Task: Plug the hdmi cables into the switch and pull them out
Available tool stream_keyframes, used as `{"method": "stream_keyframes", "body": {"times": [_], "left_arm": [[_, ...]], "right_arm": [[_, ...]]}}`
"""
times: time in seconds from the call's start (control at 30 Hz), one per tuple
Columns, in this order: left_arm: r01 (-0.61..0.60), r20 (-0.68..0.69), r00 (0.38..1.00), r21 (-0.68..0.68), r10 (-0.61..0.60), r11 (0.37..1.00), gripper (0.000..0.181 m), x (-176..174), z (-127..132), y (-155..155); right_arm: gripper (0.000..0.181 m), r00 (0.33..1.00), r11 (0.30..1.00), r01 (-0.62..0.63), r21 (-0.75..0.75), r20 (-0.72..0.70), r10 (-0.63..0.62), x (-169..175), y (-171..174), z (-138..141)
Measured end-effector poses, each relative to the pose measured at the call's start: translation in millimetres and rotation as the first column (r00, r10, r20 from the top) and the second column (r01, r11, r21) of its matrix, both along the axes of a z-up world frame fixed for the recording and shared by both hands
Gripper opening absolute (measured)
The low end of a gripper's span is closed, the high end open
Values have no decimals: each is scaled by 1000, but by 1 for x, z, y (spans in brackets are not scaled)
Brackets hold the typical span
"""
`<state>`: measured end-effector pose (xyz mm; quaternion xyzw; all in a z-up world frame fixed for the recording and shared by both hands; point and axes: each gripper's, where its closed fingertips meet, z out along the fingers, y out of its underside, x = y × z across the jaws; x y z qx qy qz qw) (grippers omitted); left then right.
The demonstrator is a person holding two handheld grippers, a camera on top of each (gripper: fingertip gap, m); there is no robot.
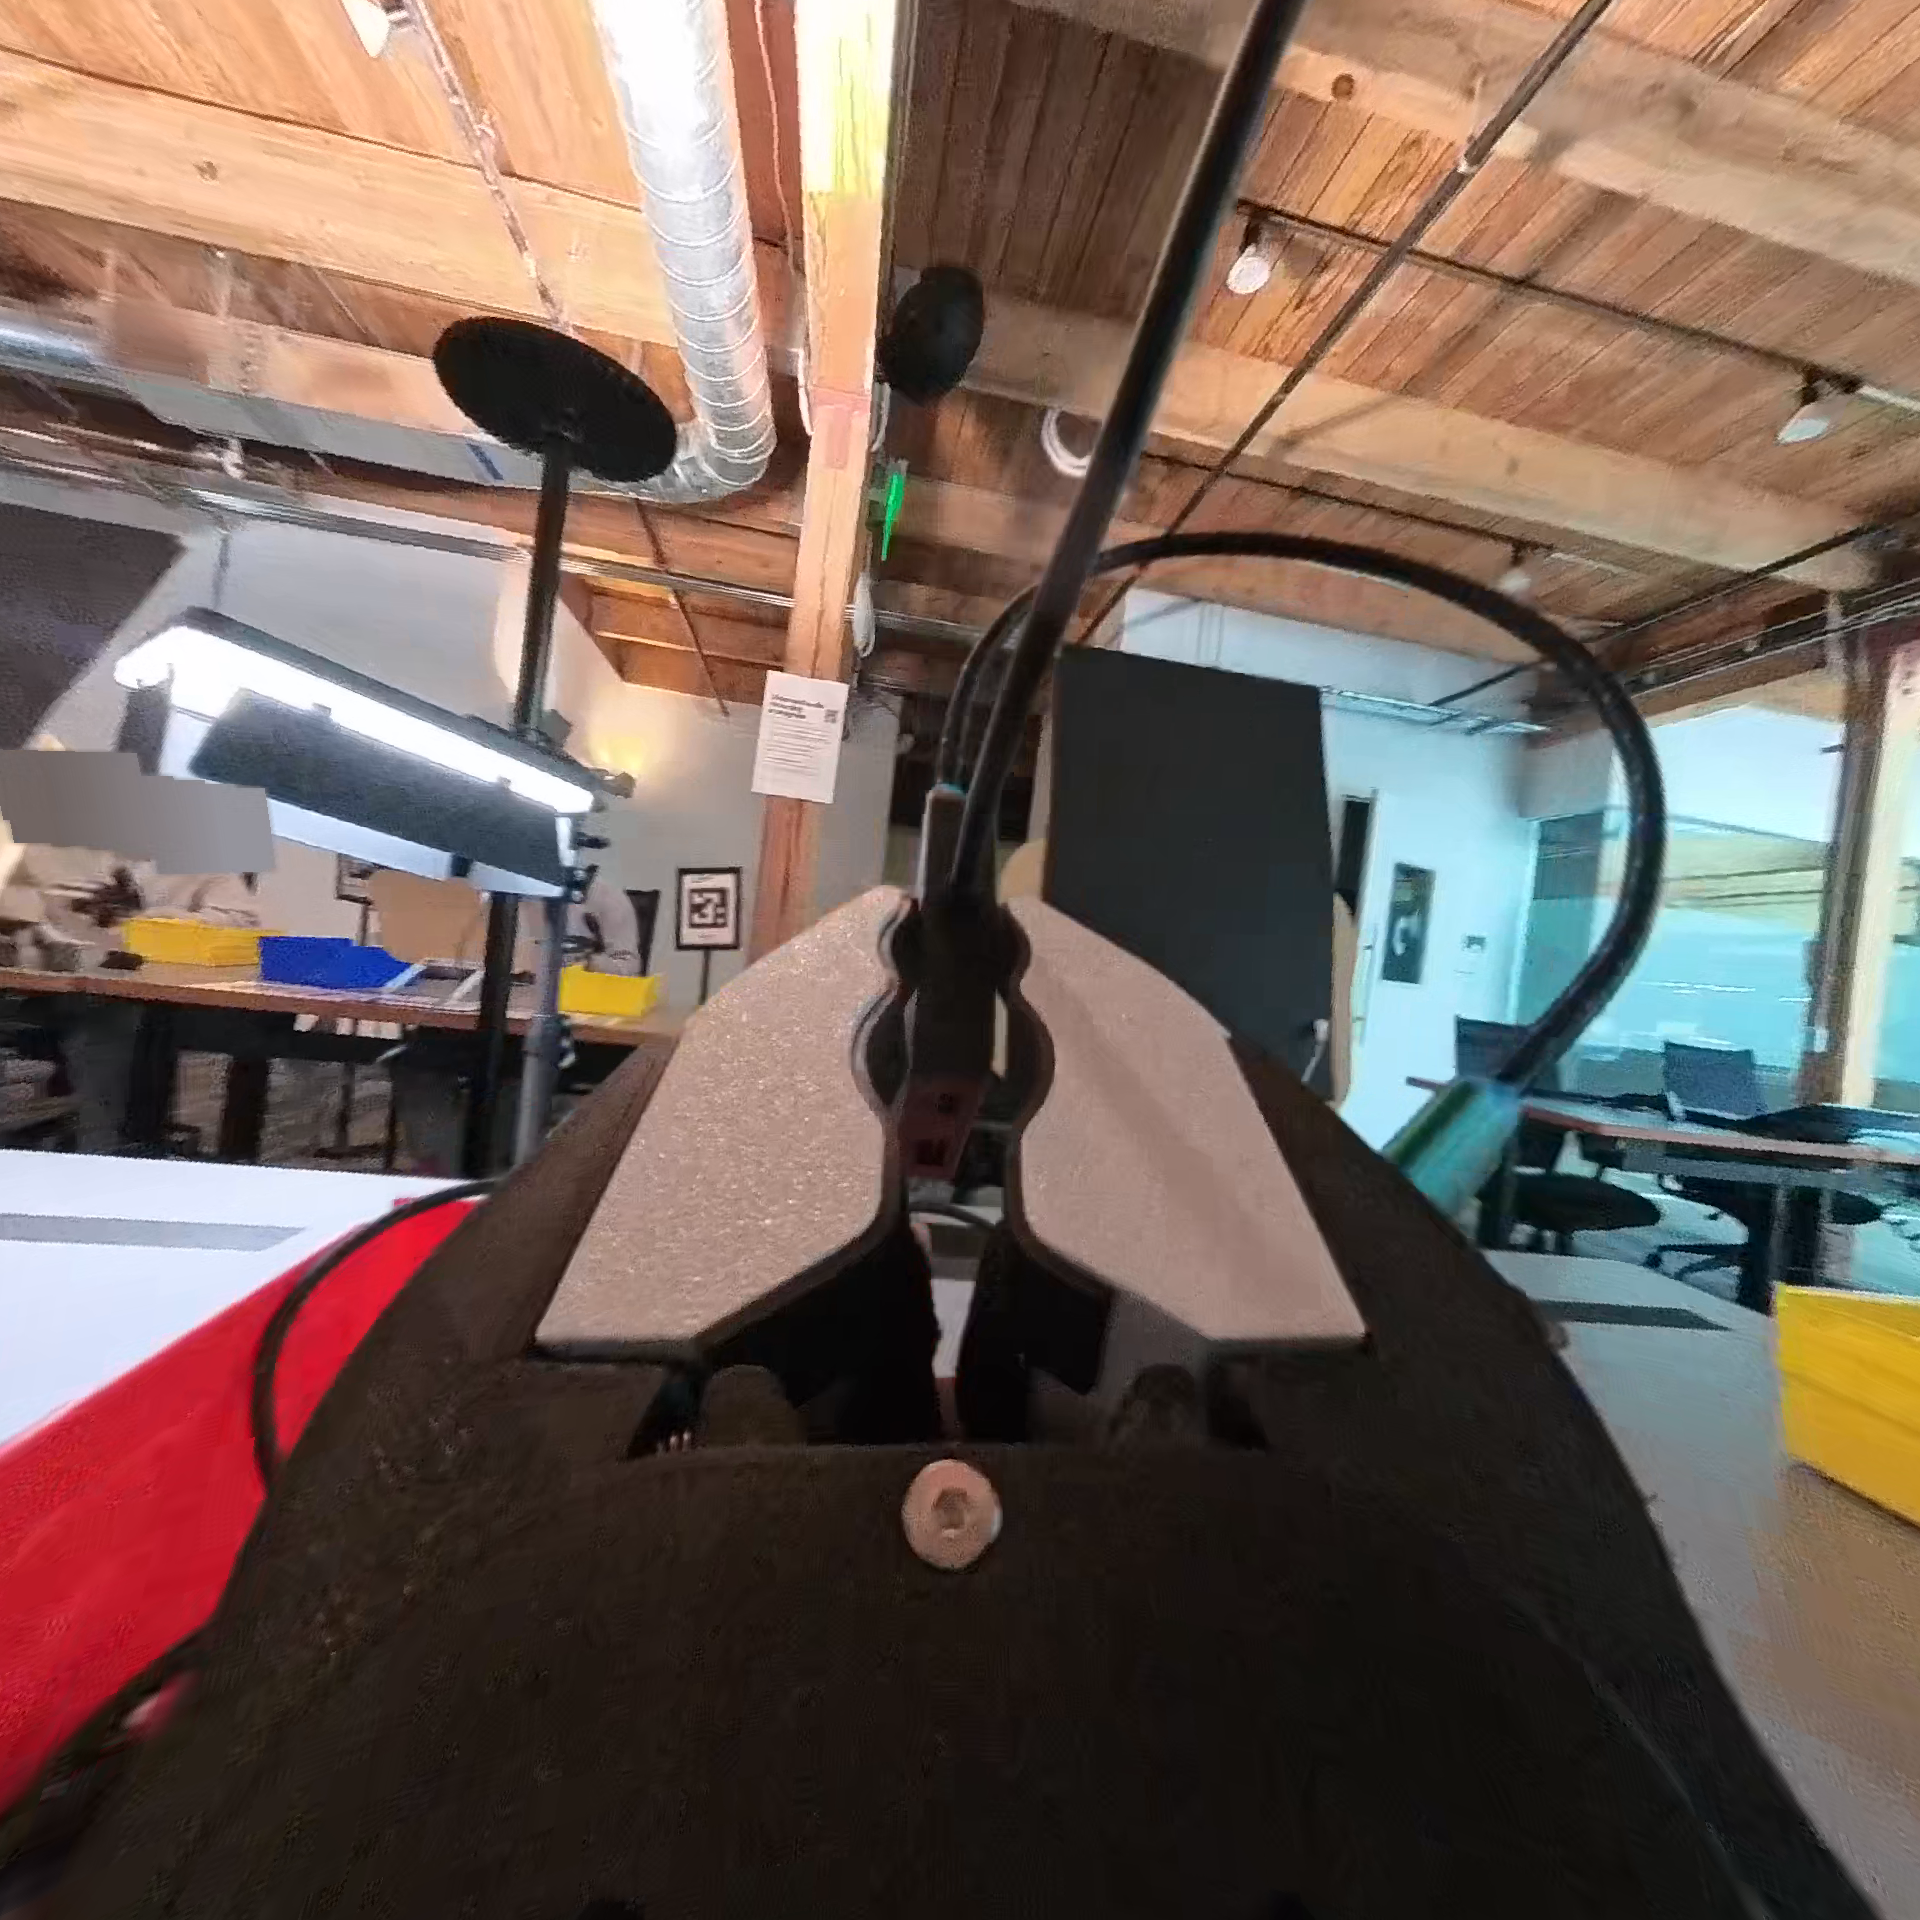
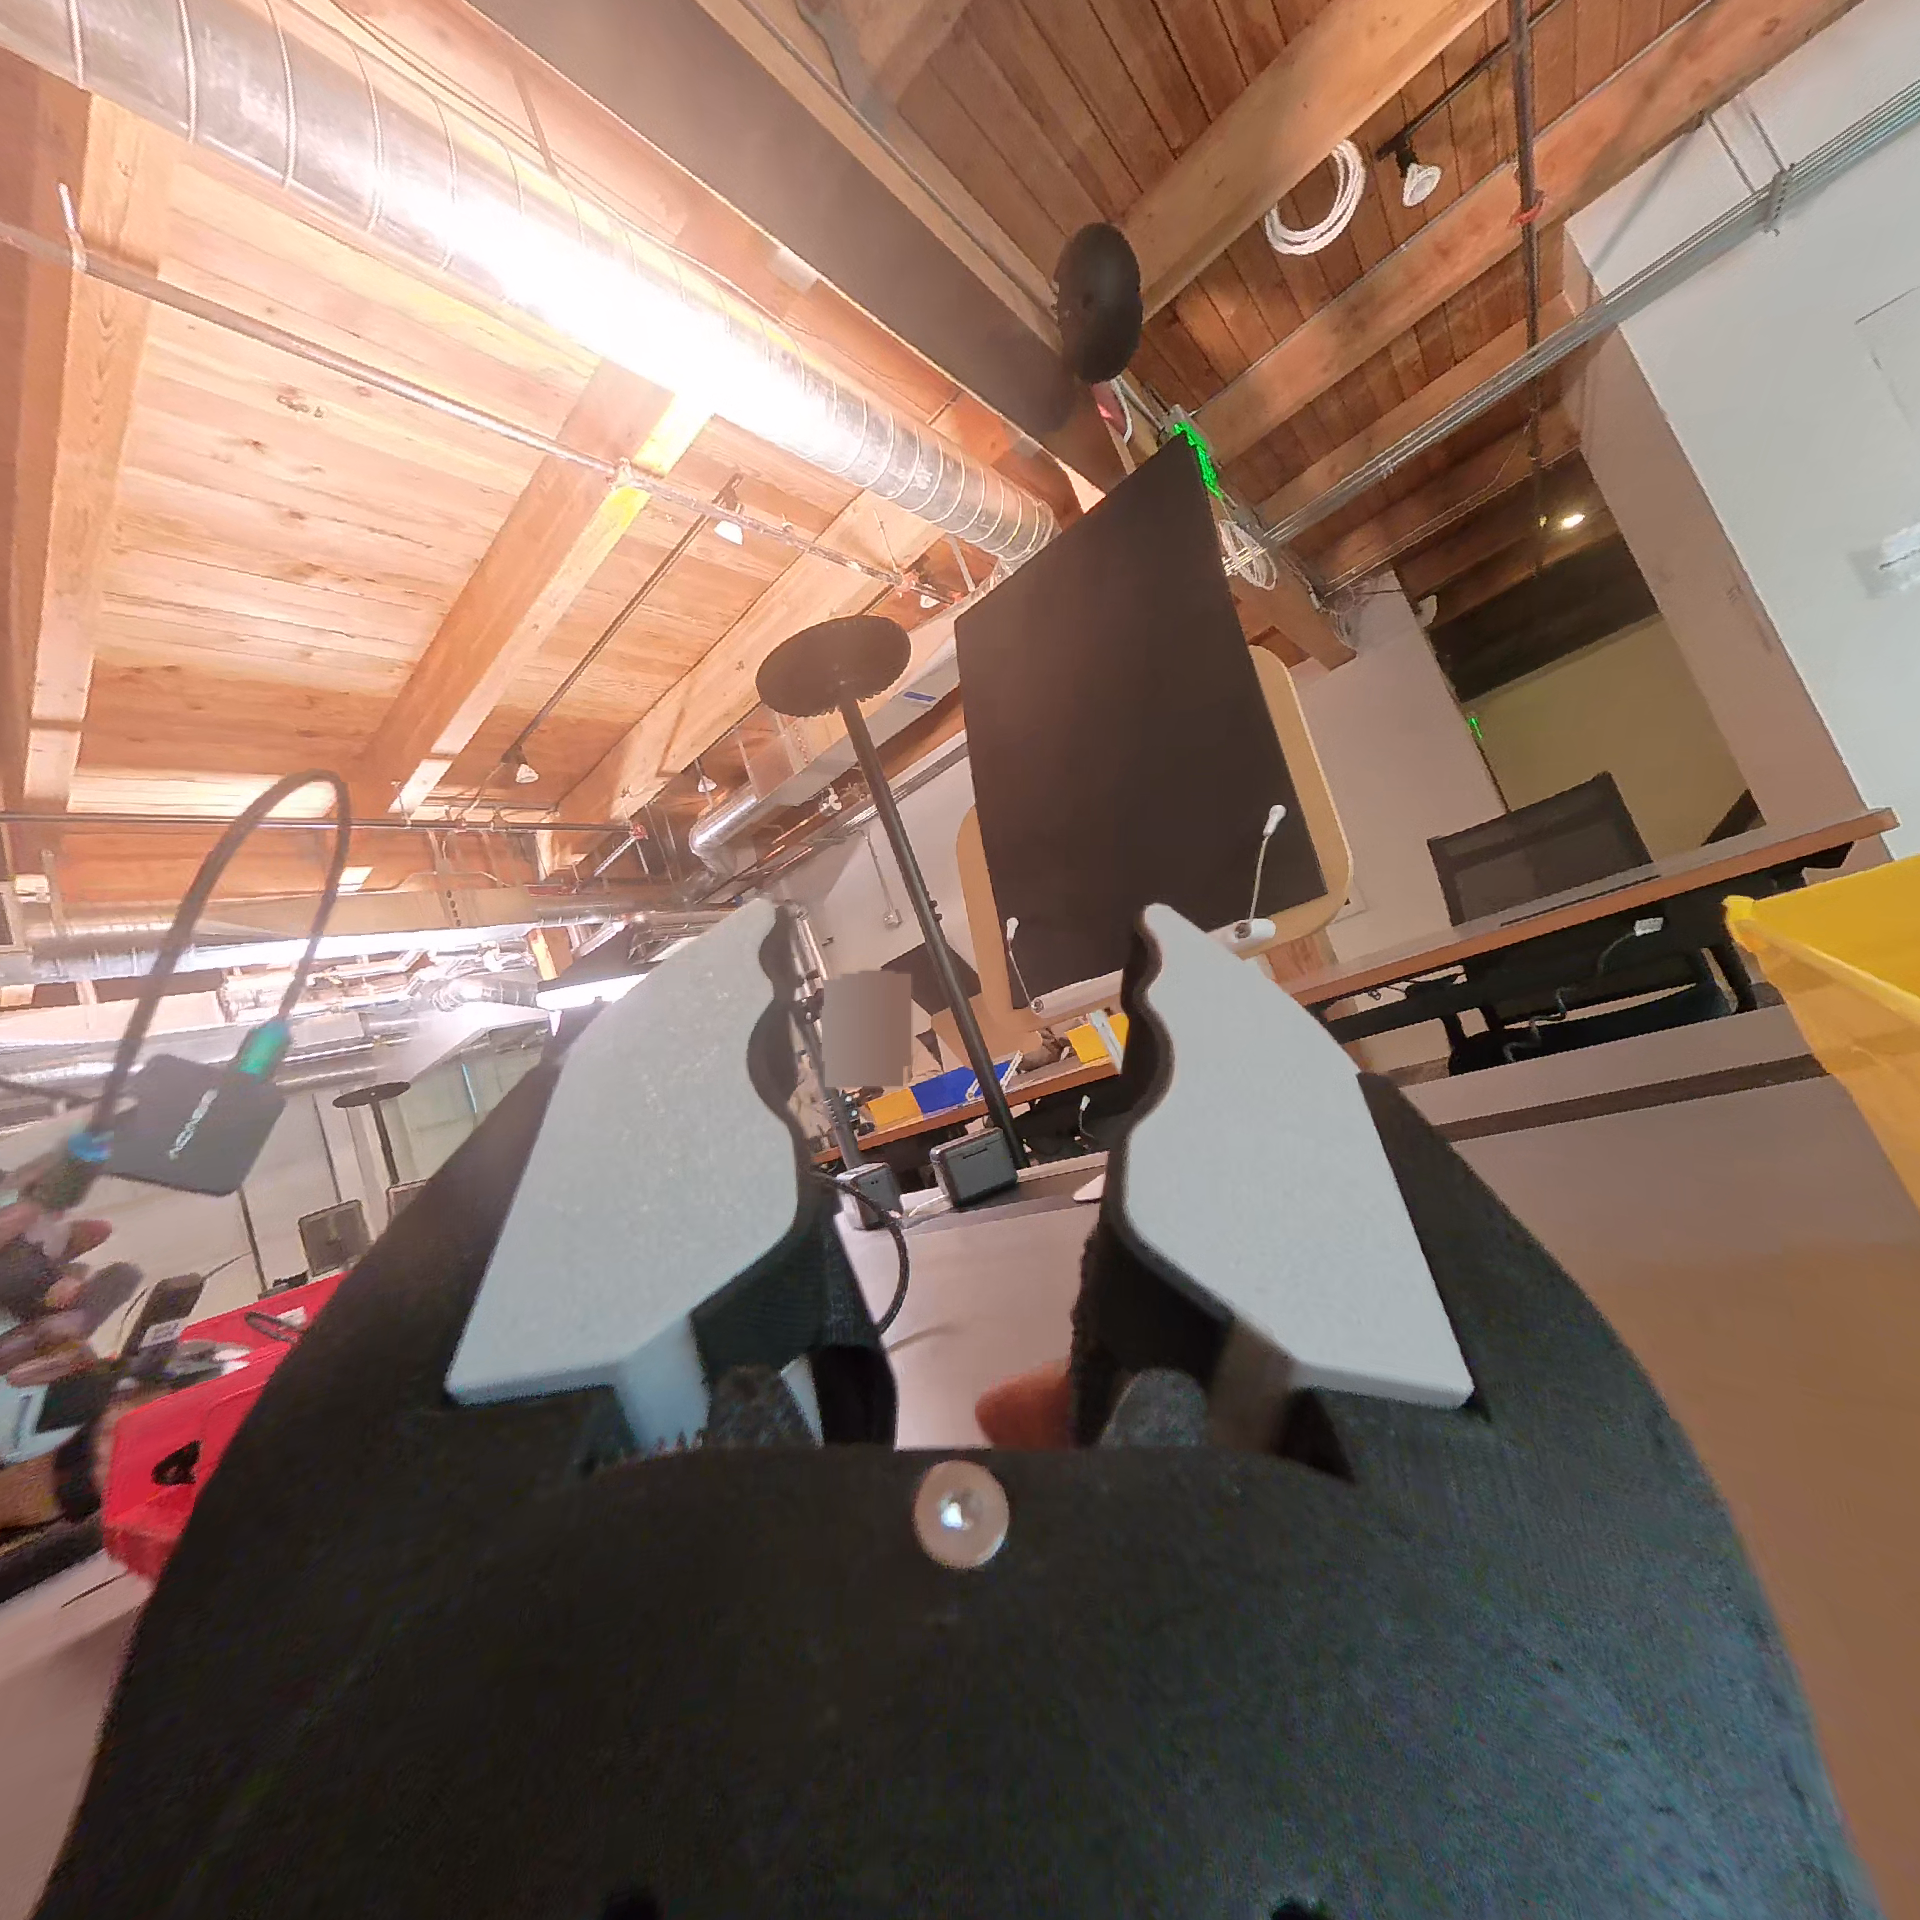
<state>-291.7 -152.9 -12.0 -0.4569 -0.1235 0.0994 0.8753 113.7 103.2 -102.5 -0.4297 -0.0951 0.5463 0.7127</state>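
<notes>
My left gripper (image 1: 954, 914) is shut on a thin black HDMI switch (image 1: 940, 1049), seen edge-on between the grey fingers (image 1: 748, 1122). A black HDMI cable (image 1: 1621, 790) arcs from the top of the switch over to the right and ends in a teal plug (image 1: 1460, 1132). In the right wrist view the flat black switch (image 2: 197, 1127) hangs at far left, with the cable loop (image 2: 270, 821) and a teal plug (image 2: 260, 1051) at its top edge. I cannot tell whether that plug is seated. My right gripper (image 2: 961, 935) is open, empty and well away from the switch.
A yellow bin (image 1: 1849, 1392) (image 2: 1839, 997) stands at the right on the tan table (image 2: 1662, 1247). A red bin (image 2: 197, 1392) and red cloth (image 1: 135, 1455) lie at the left. A black pole (image 1: 1153, 343) crosses in front. A black panel (image 2: 1122, 748) and small black boxes (image 2: 971, 1164) stand ahead.
</notes>
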Motion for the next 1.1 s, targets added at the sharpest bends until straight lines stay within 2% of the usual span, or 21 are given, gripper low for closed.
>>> {"method": "stream_keyframes", "body": {"times": [0.17, 0.23, 0.3, 0.37, 0.47, 0.57, 0.63, 0.67, 0.7, 0.73, 0.8, 0.83, 0.87, 0.93, 0.97, 1.0, 1.03, 1.1], "left_arm": [[235, 17, 972, -6, -234, 972, 13, 58, -12, 44], [348, 23, 937, -10, -348, 937, 13, 84, -16, 60], [477, 43, 878, -5, -476, 879, 13, 111, -16, 73], [613, 65, 788, -3, -612, 790, 13, 138, -16, 82], [795, 80, 606, -20, -791, 607, 13, 177, -15, 88], [901, 122, 433, -53, -893, 430, 13, 202, -14, 95], [931, 152, 364, -106, -919, 351, 13, 212, -16, 104], [937, 166, 342, -142, -925, 320, 13, 216, -18, 110], [938, 174, 328, -176, -929, 298, 13, 220, -19, 116], [936, 180, 319, -210, -930, 281, 13, 224, -20, 122], [926, 198, 316, -278, -928, 256, 15, 229, -21, 132], [901, 197, 357, -332, -913, 281, 16, 231, -25, 140], [845, 170, 453, -396, -875, 360, 22, 228, -30, 152], [647, 47, 674, -520, -737, 558, 49, 212, -46, 177], [563, -6, 738, -545, -675, 621, 70, 207, -52, 185], [516, -31, 772, -554, -635, 654, 81, 206, -57, 192], [484, -40, 787, -579, -615, 657, 83, 208, -64, 199], [359, -83, 808, -715, -583, 600, 90, 211, -91, 211]], "right_arm": [[46, 987, 993, -115, 3, 118, 113, -25, -17, -1], [39, 957, 975, -220, -34, 184, 222, -47, -30, -2], [41, 897, 929, -364, -58, 246, 367, -75, -50, 1], [47, 801, 851, -521, -69, 306, 515, -101, -72, 8], [57, 641, 708, -704, -58, 375, 669, -131, -99, 28], [68, 490, 551, -835, -7, 445, 750, -154, -124, 48], [69, 432, 478, -878, 37, 494, 754, -166, -135, 55], [66, 441, 487, -872, 53, 517, 733, -175, -133, 55], [53, 454, 504, -861, 68, 551, 701, -183, -130, 51], [24, 446, 484, -869, 105, 587, 675, -186, -130, 46], [15, 445, 433, -888, 157, 533, 720, -178, -125, 46], [15, 454, 427, -888, 172, 484, 748, -175, -117, 43], [14, 469, 442, -882, 164, 406, 784, -172, -105, 41], [14, 466, 456, -884, 101, 251, 848, -165, -82, 43], [15, 471, 460, -882, 102, 203, 858, -159, -74, 46], [14, 487, 477, -873, 98, 155, 859, -155, -63, 48], [14, 497, 492, -867, 77, 105, 861, -152, -52, 49], [13, 463, 463, -886, 22, 29, 886, -149, -40, 49]]}}
